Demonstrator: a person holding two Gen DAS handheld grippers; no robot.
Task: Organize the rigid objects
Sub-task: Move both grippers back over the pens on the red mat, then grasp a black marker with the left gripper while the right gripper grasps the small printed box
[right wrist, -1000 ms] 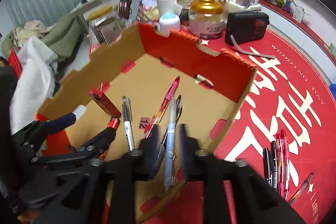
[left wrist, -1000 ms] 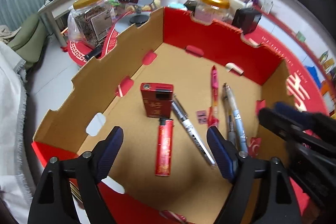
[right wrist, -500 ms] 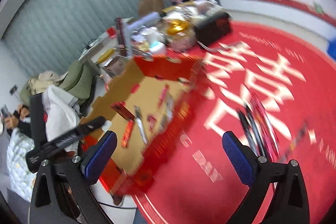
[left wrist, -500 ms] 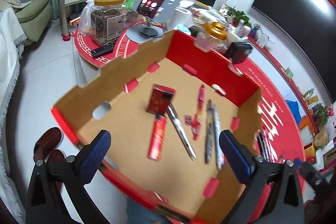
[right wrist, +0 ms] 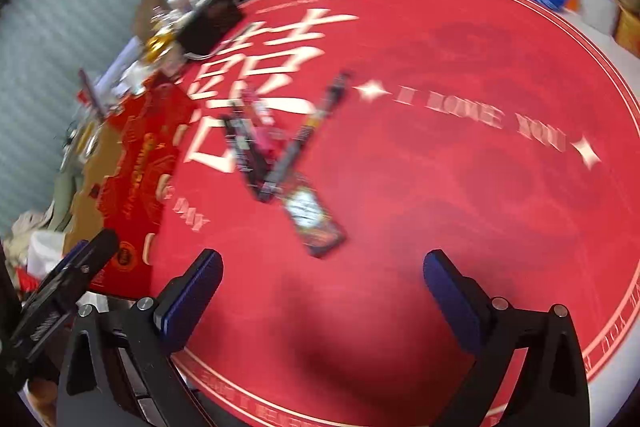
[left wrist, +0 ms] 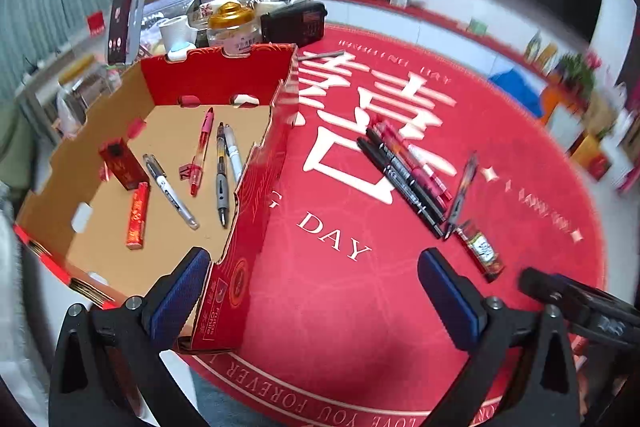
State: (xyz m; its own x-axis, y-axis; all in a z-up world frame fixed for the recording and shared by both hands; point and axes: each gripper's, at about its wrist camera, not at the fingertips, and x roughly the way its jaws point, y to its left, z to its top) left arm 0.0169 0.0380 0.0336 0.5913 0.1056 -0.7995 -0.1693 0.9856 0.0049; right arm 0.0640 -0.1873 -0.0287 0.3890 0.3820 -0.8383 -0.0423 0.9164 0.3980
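Observation:
A red cardboard box [left wrist: 256,195] stands at the table's left edge. Inside lie several pens [left wrist: 222,171], a red lighter [left wrist: 136,215] and a small red box [left wrist: 122,167]. On the red round mat [left wrist: 360,287] lie several black and red pens [left wrist: 404,175], a dark pen [left wrist: 462,191] and a lighter [left wrist: 480,253]. My left gripper [left wrist: 316,287] is open and empty, above the box's near right corner. My right gripper [right wrist: 320,291] is open and empty, just short of the lighter [right wrist: 312,215] and the pens [right wrist: 256,143]. The right wrist view is blurred.
Behind the box stand a gold-lidded jar [left wrist: 232,27], a black radio [left wrist: 294,25], a white cup [left wrist: 174,29] and a phone on a stand [left wrist: 120,23]. The box [right wrist: 136,163] shows at the left of the right wrist view. A long low shelf runs behind the mat.
Both grippers have pulled back from over the box and swung right over the mat. The right gripper was shut on a pen over the box; now it is open and empty.

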